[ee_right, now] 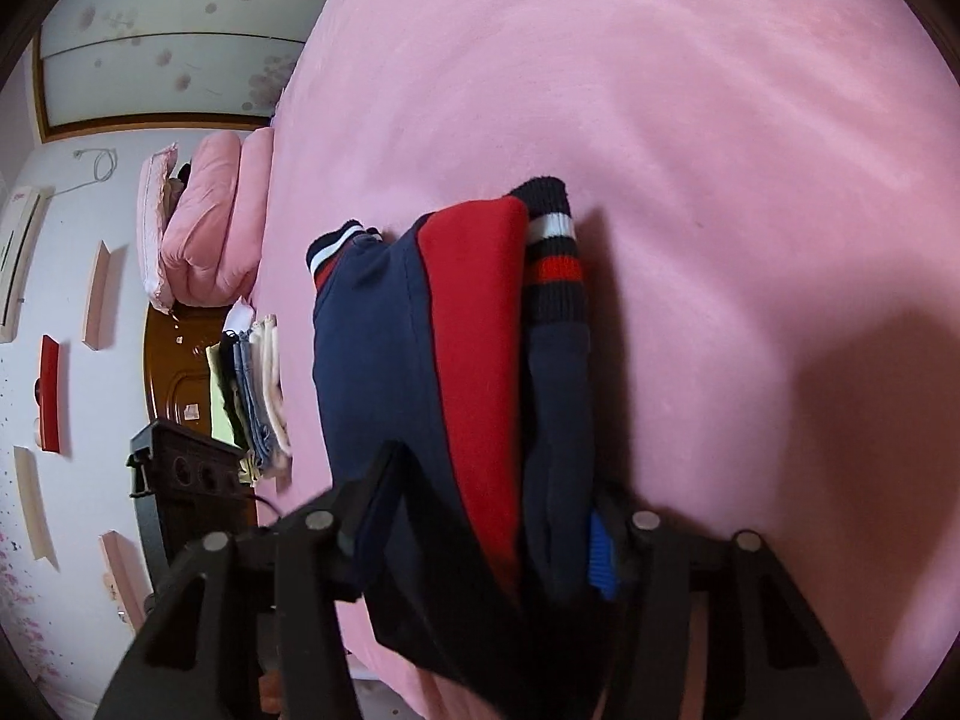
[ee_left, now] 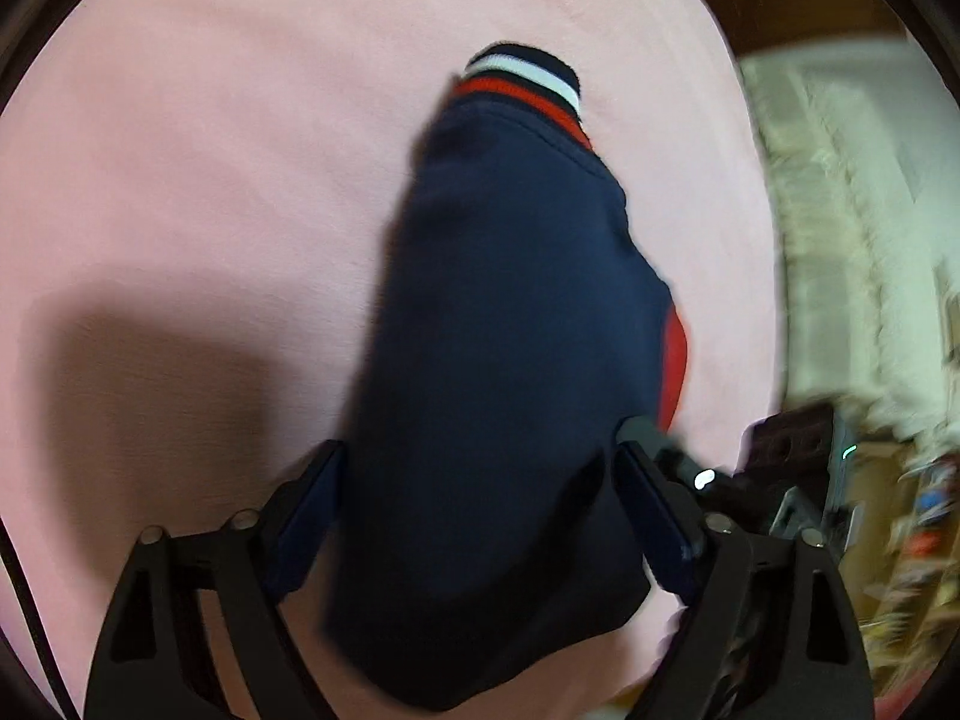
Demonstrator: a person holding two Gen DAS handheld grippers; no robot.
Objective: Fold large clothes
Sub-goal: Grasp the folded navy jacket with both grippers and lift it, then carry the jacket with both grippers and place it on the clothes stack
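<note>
A folded navy and red garment (ee_left: 510, 330) with striped ribbed cuffs hangs above the pink bed cover (ee_left: 210, 150). My left gripper (ee_left: 480, 474) is shut on its navy fabric, which fills the gap between the fingers. In the right wrist view the same garment (ee_right: 468, 360) shows its navy, red and striped layers. My right gripper (ee_right: 492, 498) is shut on that thick bundle. The other gripper's body (ee_left: 792, 468) shows at the right of the left wrist view, and at the left of the right wrist view (ee_right: 186, 468).
A stack of folded clothes (ee_right: 258, 396) lies at the bed's edge. A pink pillow and folded quilt (ee_right: 204, 222) sit at the head of the bed. A lace-trimmed bed edge (ee_left: 840, 210) and brown floor lie to the right.
</note>
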